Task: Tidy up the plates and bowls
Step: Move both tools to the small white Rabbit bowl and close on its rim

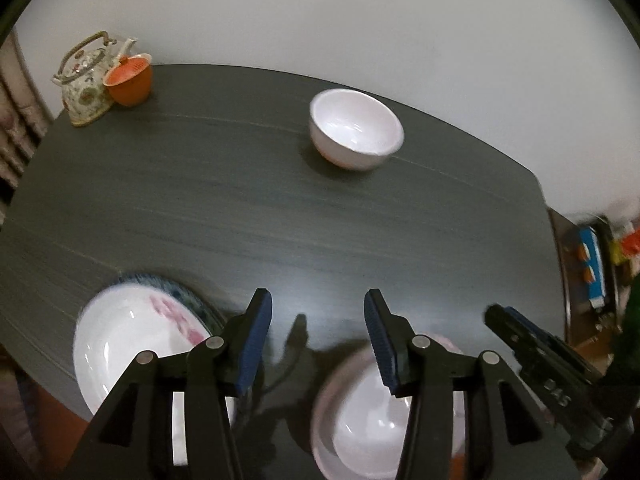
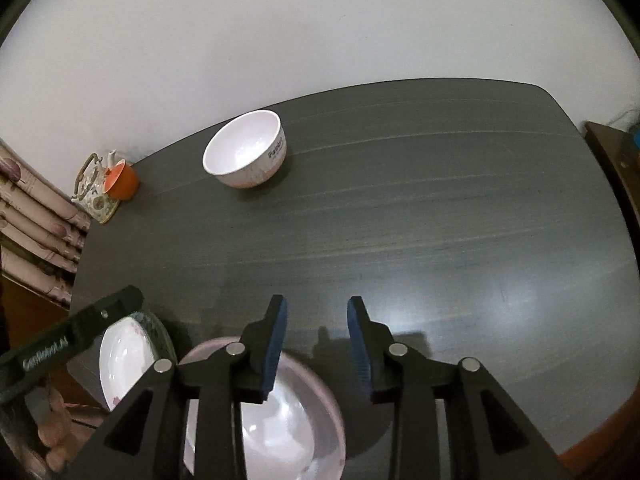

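Bowl [image 2: 245,150] stands alone far off; we judge it goes next onto the near stack [image 2: 280,420]. Both grippers [image 1: 318,336] [image 2: 317,344] gape part-open, empty.

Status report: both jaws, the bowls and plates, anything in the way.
Left gripper and right gripper: jaws open, empty. Lone white bowl far side of table; bowl stack and plate stack near edge. Path to lone bowl clear.

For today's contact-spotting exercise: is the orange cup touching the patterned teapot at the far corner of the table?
Cannot tell. In both wrist views the orange cup overlaps the teapot, standing in front of it, so neither view shows contact or a gap between them.
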